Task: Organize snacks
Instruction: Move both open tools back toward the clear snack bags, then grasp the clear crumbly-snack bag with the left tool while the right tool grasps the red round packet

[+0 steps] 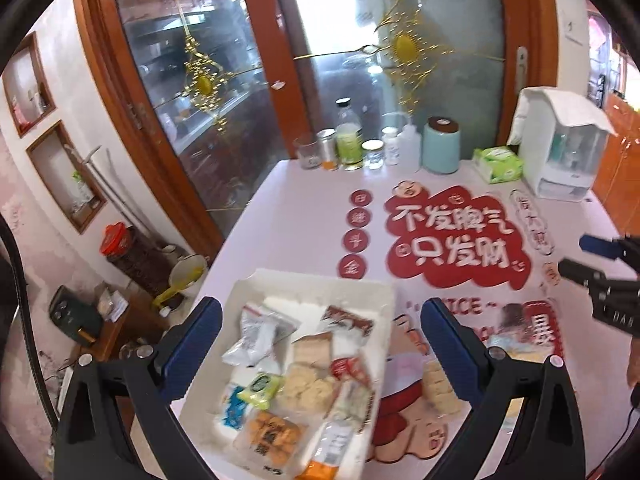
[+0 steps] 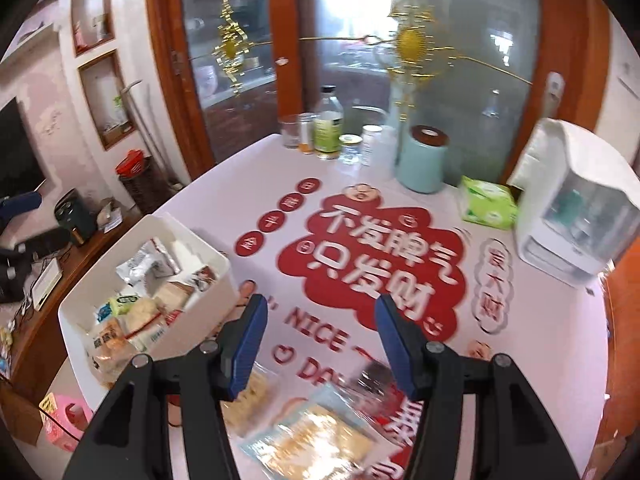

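A white rectangular box sits near the table's left edge, packed with wrapped snacks: a silvery pouch, a green packet, pale biscuits and an orange pack. Outside it, just beside its right wall, lie a clear biscuit pack and a larger blue-edged pack, both flat on the table.

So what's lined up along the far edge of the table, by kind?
Bottles: 3
Drinking glass: 1
Metal tin: 1
Small lidded jar: 1
Teal canister: 1
Green tissue pack: 1
White appliance: 1
Total: 9
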A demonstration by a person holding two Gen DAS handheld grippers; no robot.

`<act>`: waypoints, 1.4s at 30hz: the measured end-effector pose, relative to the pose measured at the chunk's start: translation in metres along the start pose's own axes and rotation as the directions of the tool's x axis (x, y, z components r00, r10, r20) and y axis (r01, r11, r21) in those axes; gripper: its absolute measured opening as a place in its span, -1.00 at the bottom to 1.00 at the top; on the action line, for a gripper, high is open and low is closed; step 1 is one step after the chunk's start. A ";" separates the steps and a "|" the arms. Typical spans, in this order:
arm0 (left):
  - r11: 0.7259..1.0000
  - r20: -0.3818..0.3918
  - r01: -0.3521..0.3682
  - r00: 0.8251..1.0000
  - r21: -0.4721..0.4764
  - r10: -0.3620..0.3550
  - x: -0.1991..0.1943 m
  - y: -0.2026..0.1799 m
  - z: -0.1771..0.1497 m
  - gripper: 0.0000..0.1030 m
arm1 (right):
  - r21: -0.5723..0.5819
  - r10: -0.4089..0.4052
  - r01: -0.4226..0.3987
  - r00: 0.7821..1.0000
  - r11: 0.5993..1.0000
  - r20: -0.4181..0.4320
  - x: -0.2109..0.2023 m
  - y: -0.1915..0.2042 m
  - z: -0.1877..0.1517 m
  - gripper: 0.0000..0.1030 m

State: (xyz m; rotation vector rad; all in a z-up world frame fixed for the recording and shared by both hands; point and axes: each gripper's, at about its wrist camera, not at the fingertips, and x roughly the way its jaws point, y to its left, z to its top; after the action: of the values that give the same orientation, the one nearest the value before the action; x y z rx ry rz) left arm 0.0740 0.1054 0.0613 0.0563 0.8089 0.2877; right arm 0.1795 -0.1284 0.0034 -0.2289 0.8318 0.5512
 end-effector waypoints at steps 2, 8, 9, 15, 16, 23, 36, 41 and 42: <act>1.000 0.009 0.020 1.000 0.006 -0.020 -0.002 -0.009 0.002 0.93 | 0.017 -0.028 0.028 1.000 0.999 0.006 -0.010 -0.010 -0.010 0.15; 0.992 -0.021 0.115 0.993 0.048 -0.114 0.007 -0.048 -0.003 0.93 | 0.053 -0.086 0.086 0.996 0.995 -0.008 -0.033 -0.026 -0.045 0.17; 0.990 -0.035 0.127 0.992 0.058 -0.125 0.011 -0.056 -0.006 0.93 | 0.062 -0.089 0.090 0.996 0.994 -0.014 -0.035 -0.029 -0.052 0.17; 0.970 -0.177 0.180 0.973 0.162 -0.151 0.055 -0.113 -0.045 0.93 | 0.103 -0.133 0.142 0.987 0.984 -0.089 -0.034 -0.039 -0.101 0.17; 0.967 -0.202 0.188 0.968 0.173 -0.152 0.063 -0.121 -0.053 0.93 | 0.112 -0.138 0.150 0.985 0.982 -0.108 -0.032 -0.042 -0.110 0.17; 0.967 -0.358 0.205 0.923 0.153 -0.139 0.122 -0.147 -0.096 0.93 | 0.195 -0.108 0.157 0.964 0.968 -0.241 -0.005 -0.058 -0.169 0.17; 0.981 -0.502 0.181 0.856 0.069 -0.123 0.184 -0.149 -0.139 0.77 | 0.235 -0.047 0.139 0.932 0.962 -0.360 0.036 -0.063 -0.220 0.17; 0.983 -0.531 0.182 0.836 0.035 -0.136 0.197 -0.150 -0.147 0.77 | 0.209 -0.039 0.128 0.922 0.970 -0.385 0.049 -0.060 -0.225 0.17; 0.983 -0.532 0.182 0.836 0.033 -0.137 0.199 -0.150 -0.147 0.77 | 0.205 -0.036 0.124 0.921 0.971 -0.389 0.052 -0.059 -0.225 0.17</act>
State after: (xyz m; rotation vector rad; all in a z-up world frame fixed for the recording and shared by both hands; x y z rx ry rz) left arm 0.1326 0.0073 -0.2044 -0.0156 1.3702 0.1063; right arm 0.0966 -0.2490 -0.1849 -0.1625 1.2526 0.3321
